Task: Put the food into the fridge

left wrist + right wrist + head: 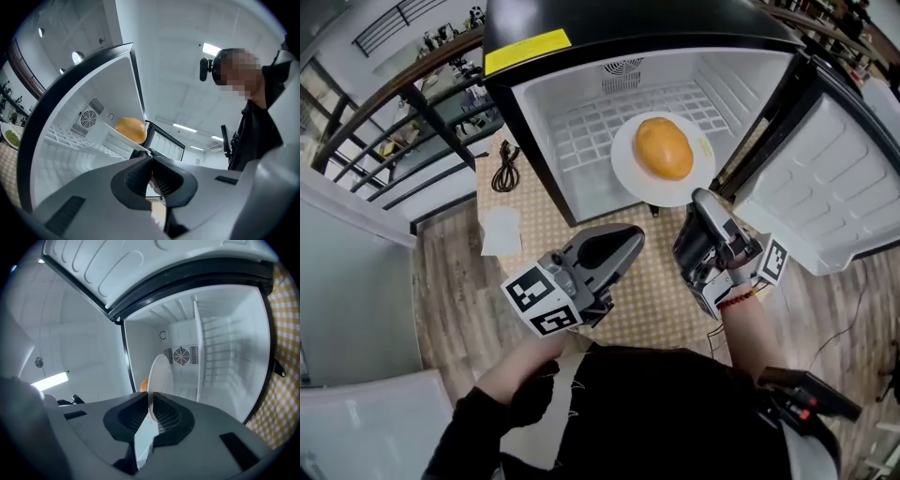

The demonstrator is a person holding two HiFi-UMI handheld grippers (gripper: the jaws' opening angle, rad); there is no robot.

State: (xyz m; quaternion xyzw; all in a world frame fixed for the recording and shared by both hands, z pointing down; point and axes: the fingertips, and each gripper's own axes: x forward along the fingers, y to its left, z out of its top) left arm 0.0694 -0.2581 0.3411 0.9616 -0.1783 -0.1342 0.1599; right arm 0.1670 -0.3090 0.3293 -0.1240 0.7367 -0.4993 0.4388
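A round orange bun (664, 147) lies on a white plate (628, 164) held at the mouth of the open fridge (572, 131). My right gripper (701, 199) is shut on the plate's near rim. In the right gripper view the plate (160, 373) stands edge-on between the pads of the right gripper (152, 401), and the bun (145, 383) peeks out behind it. My left gripper (633, 234) hovers lower left of the plate, shut and empty. In the left gripper view the bun (131, 129) shows beyond the closed left gripper (151, 164).
The fridge door (834, 187) swings open to the right. Inside is a white wire shelf (609, 127). The fridge stands on a checkered cloth (652, 281). A coiled black cable (505, 167) and a white paper (502, 231) lie to the left.
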